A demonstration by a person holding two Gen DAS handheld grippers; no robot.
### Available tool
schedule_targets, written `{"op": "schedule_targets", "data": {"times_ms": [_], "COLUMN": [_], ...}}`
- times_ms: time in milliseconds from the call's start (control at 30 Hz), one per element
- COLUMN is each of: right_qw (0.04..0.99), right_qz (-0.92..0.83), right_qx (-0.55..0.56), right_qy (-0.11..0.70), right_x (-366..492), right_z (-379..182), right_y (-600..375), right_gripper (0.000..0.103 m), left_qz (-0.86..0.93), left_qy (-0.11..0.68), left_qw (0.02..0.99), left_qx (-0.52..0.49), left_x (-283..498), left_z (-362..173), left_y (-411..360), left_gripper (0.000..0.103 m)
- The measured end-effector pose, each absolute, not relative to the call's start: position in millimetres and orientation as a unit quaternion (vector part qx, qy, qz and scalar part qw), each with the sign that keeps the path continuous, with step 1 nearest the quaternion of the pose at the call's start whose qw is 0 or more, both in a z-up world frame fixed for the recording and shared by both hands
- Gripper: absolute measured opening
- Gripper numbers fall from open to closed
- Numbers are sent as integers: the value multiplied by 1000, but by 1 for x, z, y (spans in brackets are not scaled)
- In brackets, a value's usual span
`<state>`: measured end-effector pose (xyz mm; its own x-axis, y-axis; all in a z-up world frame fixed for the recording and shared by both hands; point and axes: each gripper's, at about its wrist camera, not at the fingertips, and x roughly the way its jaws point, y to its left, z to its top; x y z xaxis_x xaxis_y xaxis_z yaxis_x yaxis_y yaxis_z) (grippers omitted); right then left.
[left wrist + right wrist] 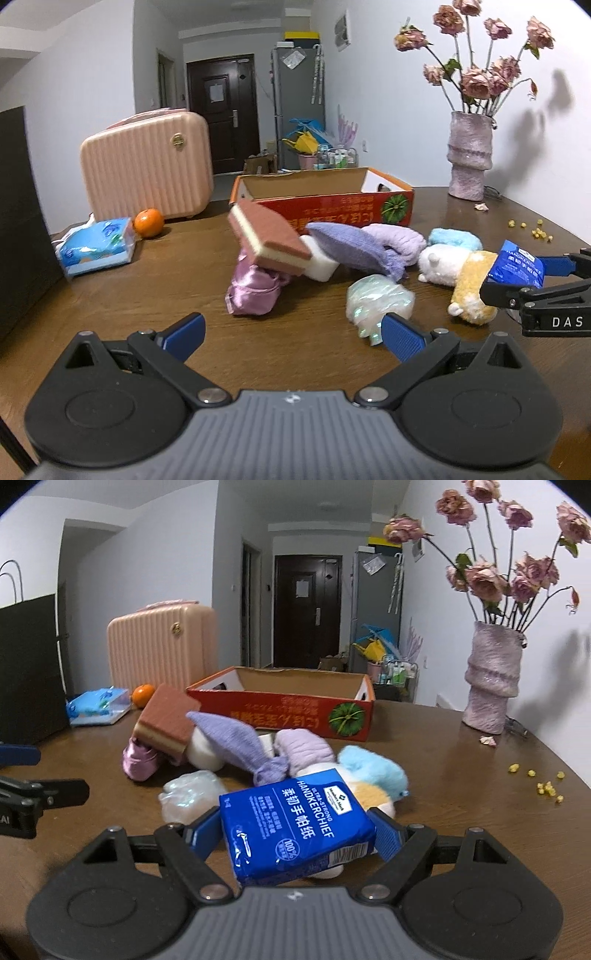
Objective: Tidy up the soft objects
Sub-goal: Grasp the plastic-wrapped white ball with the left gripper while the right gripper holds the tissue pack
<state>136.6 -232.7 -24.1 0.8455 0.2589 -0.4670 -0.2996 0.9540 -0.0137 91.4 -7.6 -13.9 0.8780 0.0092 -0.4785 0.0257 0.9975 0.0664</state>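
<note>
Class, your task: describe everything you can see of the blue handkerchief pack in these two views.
The blue handkerchief pack is a soft, rectangular packet in glossy plastic wrap, printed with white lettering including "HANDKERCHIEF", a round badge and a barcode at one end. It looks sealed and slightly creased. It sits tilted between the blue pads of the right gripper, which press on its two sides, holding it clear above the brown table and in front of the pile of soft toys. The left wrist view shows it at the right edge, likewise clamped.
</note>
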Motion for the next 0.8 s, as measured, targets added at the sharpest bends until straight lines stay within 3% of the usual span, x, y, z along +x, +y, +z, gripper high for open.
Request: {"op": "schedule_targets", "data": {"times_ms": [800], "right_qw": [965], "right_qz": [109], "right_qx": [-15], "right_qy": [237], "right_x": [179], "right_z": [-26], "right_y": [-278], "right_gripper": [82], "left_qz": [-53], "left_qy": [307], "left_qw": [949], "left_qx": [40], "left_x": [184], "left_z": [-35], "left_y": [-57], "left_gripper": [103]}}
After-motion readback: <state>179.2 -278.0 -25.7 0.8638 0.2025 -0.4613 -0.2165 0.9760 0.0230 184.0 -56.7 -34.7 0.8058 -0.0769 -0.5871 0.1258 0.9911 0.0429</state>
